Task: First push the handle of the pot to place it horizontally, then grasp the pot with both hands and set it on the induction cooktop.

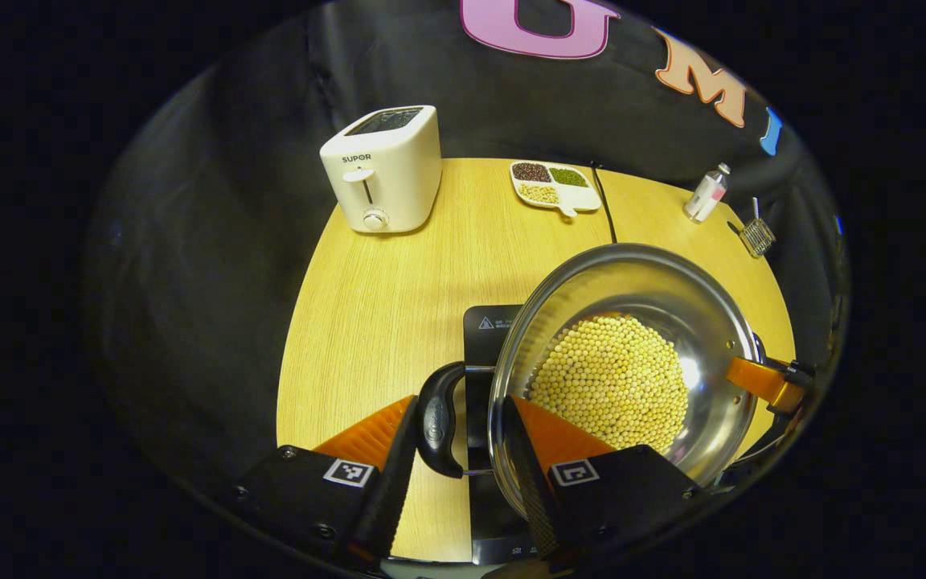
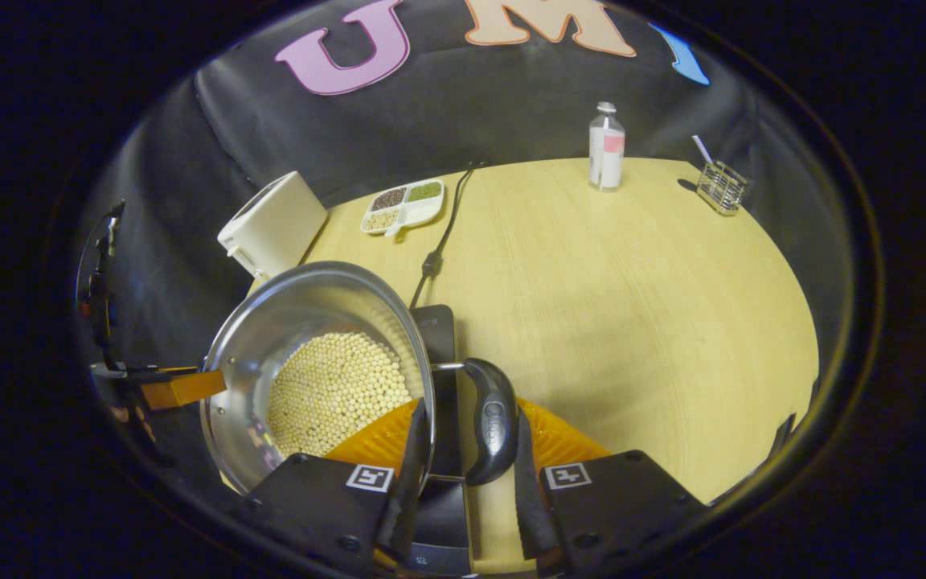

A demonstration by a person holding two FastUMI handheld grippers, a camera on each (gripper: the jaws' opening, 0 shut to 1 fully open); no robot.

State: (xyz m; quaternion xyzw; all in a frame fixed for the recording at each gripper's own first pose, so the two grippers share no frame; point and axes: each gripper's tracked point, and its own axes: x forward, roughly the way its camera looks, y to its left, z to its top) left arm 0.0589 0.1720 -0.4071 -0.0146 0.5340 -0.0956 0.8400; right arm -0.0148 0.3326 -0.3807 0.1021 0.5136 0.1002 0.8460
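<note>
Steel pot (image 1: pixel 696 322) of pale beans, each hand-held gripper (image 1: pixel 463 474) (image 2: pixel 467 474) straddling a side handle, unclamped

Bare table (image 2: pixel 632 305) is lying open right of the pot (image 2: pixel 310 338); toaster (image 1: pixel 383 169), bean tray (image 1: pixel 555 186) and cord (image 2: pixel 443 233) (running to the cooktop (image 1: pixel 483 326)) are crowding the rear-left approach

The left gripper (image 1: pixel 463 474) and the right gripper (image 2: pixel 467 474) face each other low over the table, each with fingers parted around a handle.
</note>
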